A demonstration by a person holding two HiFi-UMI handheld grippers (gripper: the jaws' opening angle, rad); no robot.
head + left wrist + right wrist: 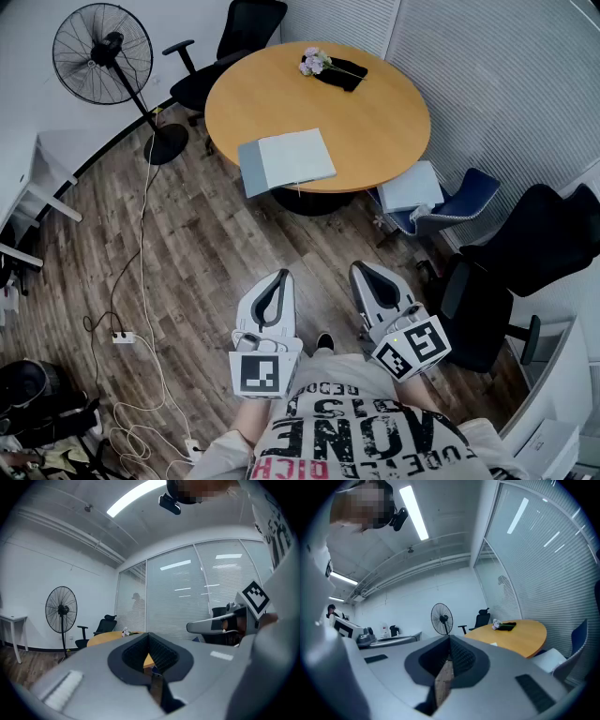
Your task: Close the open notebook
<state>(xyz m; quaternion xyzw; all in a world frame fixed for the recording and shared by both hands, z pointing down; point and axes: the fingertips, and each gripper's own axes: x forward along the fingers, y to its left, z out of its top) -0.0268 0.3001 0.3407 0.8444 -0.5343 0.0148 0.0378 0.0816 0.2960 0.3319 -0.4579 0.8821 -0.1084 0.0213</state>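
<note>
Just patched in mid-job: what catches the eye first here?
The round wooden table fills the upper middle of the head view, with the open notebook lying at its near edge. Low in front, the left gripper and right gripper sit side by side, both shut and empty, short of the table. A black fan stands upper left.

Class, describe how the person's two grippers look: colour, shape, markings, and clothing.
Both the left gripper and right gripper are pale grey, tapering shells with black lining inside. Each carries a white cube printed with black square markers. The person wears a light T-shirt with black lettering.
</note>
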